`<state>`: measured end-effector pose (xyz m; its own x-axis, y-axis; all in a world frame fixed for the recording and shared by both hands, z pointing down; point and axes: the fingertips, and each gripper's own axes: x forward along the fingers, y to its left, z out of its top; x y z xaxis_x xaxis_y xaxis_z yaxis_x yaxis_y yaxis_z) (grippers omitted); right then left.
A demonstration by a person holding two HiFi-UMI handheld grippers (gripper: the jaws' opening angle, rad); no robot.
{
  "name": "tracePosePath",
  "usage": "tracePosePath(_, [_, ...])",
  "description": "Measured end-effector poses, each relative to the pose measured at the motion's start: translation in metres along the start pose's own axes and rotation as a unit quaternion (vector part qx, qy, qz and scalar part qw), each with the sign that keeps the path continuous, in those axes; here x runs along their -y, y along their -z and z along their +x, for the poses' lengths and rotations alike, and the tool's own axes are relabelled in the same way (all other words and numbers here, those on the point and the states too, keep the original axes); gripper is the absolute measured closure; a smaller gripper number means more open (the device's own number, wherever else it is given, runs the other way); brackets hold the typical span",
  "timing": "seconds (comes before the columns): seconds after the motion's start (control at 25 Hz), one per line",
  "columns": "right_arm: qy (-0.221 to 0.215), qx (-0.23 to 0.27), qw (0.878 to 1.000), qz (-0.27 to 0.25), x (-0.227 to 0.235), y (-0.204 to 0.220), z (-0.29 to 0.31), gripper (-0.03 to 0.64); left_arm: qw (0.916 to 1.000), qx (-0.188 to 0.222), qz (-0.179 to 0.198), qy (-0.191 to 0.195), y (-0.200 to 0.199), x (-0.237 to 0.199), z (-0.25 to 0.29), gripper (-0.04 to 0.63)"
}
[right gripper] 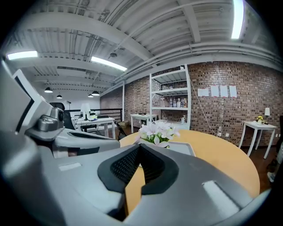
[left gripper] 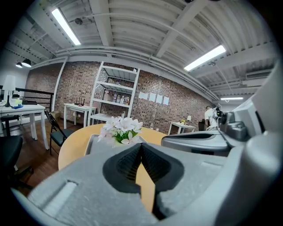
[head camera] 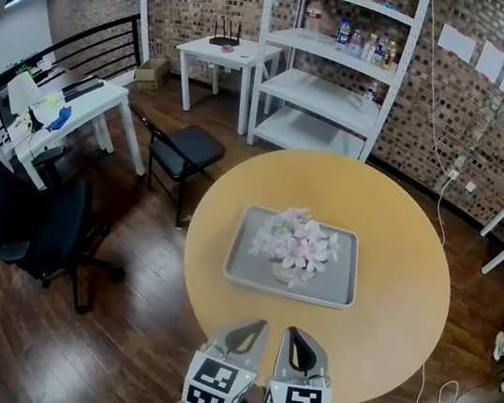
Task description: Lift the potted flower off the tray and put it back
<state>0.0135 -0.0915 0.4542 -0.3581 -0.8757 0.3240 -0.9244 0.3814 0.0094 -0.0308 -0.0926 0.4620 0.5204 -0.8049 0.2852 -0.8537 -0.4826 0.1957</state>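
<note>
– Two grippers logged, side by side at the near edge of the round table. State of the left gripper?

– Clenched. In the left gripper view its jaw tips meet, and only a sliver of tabletop shows below them. Nothing is between them.

– Right gripper?

– Same entry: clenched and empty. In the right gripper view the dark pads close to a point with nothing in the gap.

– Where is the potted flower?

– On the grey tray, about its middle, upright. The pale pink and white blooms spread over the pot, so from above I see little of the pot itself. The tray lies flat near the centre of the table.

– Any contact between the grippers and the flower?

– None. Both grippers point toward the tray, with bare tabletop between them and its near rim. Each one's marker cube sits nearest the person.

– Surroundings?

– A white shelf unit stands at the far side against the brick wall and holds some bottles. A small white table is to its left. A black chair is at the far left of the round table, and a black office chair at the near left. A white desk stands along the left. Sheets of paper are pinned on the wall at the far right.
</note>
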Motion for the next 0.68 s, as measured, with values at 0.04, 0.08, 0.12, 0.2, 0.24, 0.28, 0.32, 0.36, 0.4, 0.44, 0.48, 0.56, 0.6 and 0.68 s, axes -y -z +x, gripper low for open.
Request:
tracePosePath(0.04, [-0.001, 0.000, 1.000, 0.000, 0.000, 0.000, -0.001, 0.617, 1.0000, 0.000, 0.000, 0.000, 0.001, 0.001, 0.000, 0.592])
tracePosePath(0.08, [-0.001, 0.001, 1.000, 0.001, 0.000, 0.001, -0.002, 0.617, 1.0000, -0.001, 0.000, 0.001, 0.002, 0.001, -0.001, 0.592])
tracePosePath(0.12, [-0.002, 0.001, 1.000, 0.001, -0.001, 0.001, -0.002, 0.617, 1.0000, -0.001, 0.000, 0.002, 0.003, 0.002, -0.001, 0.592])
tracePosePath(0.2, [-0.004, -0.001, 1.000, 0.001, -0.003, 0.002, -0.003, 0.617, 1.0000, 0.000, 0.000, 0.002, 0.004, 0.003, -0.004, 0.592])
tracePosePath(0.24, [-0.006, -0.002, 1.000, 0.003, -0.004, 0.003, -0.003, 0.617, 1.0000, 0.000, -0.001, 0.002, 0.005, 0.003, -0.005, 0.592])
tracePosePath(0.28, [-0.007, -0.003, 1.000, 0.005, -0.005, 0.004, -0.004, 0.617, 1.0000, 0.000, -0.002, 0.002, 0.005, 0.003, -0.006, 0.592])
tracePosePath(0.32, [-0.009, -0.004, 1.000, 0.006, -0.006, 0.005, -0.004, 0.617, 1.0000, 0.000, -0.002, 0.002, 0.006, 0.003, -0.007, 0.592])
tracePosePath(0.36, [-0.009, -0.006, 1.000, 0.006, -0.007, 0.006, -0.004, 0.617, 1.0000, 0.000, -0.004, 0.002, 0.006, 0.003, -0.007, 0.592])
tracePosePath(0.4, [-0.010, -0.007, 1.000, 0.005, -0.008, 0.006, -0.005, 0.617, 1.0000, 0.000, -0.005, 0.002, 0.006, 0.003, -0.008, 0.592])
tracePosePath(0.44, [-0.010, -0.008, 1.000, 0.004, -0.009, 0.007, -0.005, 0.617, 1.0000, 0.000, -0.006, 0.003, 0.006, 0.004, -0.008, 0.592])
tracePosePath(0.48, [-0.011, -0.010, 1.000, 0.003, -0.010, 0.007, -0.005, 0.617, 1.0000, 0.000, -0.007, 0.003, 0.006, 0.004, -0.009, 0.592])
tracePosePath(0.56, [-0.011, -0.012, 1.000, 0.002, -0.011, 0.007, -0.007, 0.617, 0.9999, -0.002, -0.010, 0.005, 0.007, 0.006, -0.011, 0.592])
tracePosePath(0.6, [-0.011, -0.013, 1.000, 0.002, -0.011, 0.007, -0.008, 0.617, 0.9999, -0.003, -0.010, 0.006, 0.007, 0.007, -0.012, 0.592])
tracePosePath(0.68, [-0.011, -0.016, 1.000, 0.003, -0.011, 0.008, -0.009, 0.617, 0.9999, -0.005, -0.011, 0.008, 0.008, 0.009, -0.014, 0.592])
